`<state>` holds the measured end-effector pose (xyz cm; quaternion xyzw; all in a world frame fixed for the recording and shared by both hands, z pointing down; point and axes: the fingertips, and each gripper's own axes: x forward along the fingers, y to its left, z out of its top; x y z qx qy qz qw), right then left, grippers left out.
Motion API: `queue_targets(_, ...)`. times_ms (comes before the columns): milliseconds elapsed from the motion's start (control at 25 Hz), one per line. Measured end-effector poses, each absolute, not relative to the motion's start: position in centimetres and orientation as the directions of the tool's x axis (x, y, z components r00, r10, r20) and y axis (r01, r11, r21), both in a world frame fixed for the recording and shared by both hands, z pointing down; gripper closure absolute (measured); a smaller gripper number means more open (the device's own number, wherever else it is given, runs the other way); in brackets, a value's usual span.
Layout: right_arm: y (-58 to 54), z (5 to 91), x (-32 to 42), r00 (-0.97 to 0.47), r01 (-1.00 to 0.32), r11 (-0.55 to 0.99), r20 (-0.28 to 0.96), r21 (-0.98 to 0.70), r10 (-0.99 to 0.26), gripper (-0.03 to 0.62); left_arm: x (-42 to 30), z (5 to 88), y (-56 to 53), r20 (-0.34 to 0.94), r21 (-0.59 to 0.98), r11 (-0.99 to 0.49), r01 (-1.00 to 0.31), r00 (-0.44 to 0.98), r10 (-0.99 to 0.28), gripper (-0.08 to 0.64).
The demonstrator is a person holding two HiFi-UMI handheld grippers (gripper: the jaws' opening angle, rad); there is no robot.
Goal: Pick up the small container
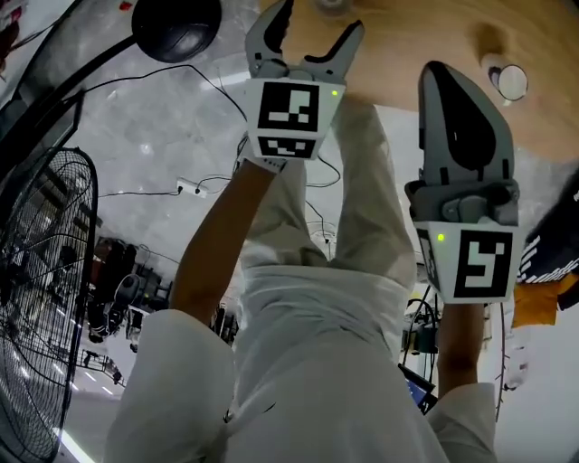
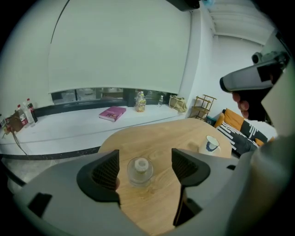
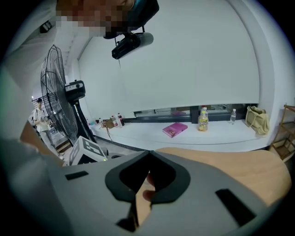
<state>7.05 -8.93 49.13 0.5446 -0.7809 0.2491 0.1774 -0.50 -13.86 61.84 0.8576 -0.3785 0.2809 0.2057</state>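
Small container (image 2: 139, 169) on wooden table (image 2: 159, 136); pink book (image 2: 112, 113) on ledge (image 2: 60, 127); fan (image 1: 45, 298).

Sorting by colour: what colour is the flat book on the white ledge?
Magenta book, best in left gripper view.

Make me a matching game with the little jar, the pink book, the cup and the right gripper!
Things:
1 little jar
2 pink book
3 cup
4 right gripper

Clues:
A fingers shut
B on the white ledge
C on the table, between the open fingers of the left gripper
D on the table, farther right

Pairs: 1-C, 2-B, 3-D, 4-A
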Motion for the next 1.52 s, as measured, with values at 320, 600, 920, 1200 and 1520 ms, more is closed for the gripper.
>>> queue_targets(320, -9.0, 50.6, 7.7, -0.347, -0.938, 0.279, 0.554, -0.207, -0.757, 0.584, 0.1, 66.6, -14.5, 0.680, 0.125, -0.625, -0.770, 0.525, -0.512, 0.212)
queue_targets(600, -9.7, 51.6, 7.8, -0.333, -0.942, 0.243, 0.555, -0.231, -0.763, 0.584, 0.3, 70.2, -14.8, 0.719, 0.117, -0.621, -0.775, 0.497, -0.485, 0.210)
queue_targets(920, -9.3, 52.8, 8.2, -0.341, -0.940, 0.256, 0.571, -0.227, -0.747, 0.584, 0.9, 72.7, -15.7, 0.718, 0.086, -0.640, -0.764, 0.492, -0.491, 0.209)
queue_targets(1200, -8.6, 52.9, 7.6, -0.350, -0.936, 0.259, 0.584, -0.237, -0.733, 0.584, 1.4, 74.2, -15.7, 0.736, 0.051, -0.674, -0.737, 0.484, -0.473, 0.209)
queue_targets(1520, -8.5, 52.9, 7.9, -0.343, -0.939, 0.250, 0.584, -0.237, -0.735, 0.584, 1.7, 75.3, -16.7, 0.740, 0.021, -0.670, -0.742, 0.462, -0.488, 0.210)
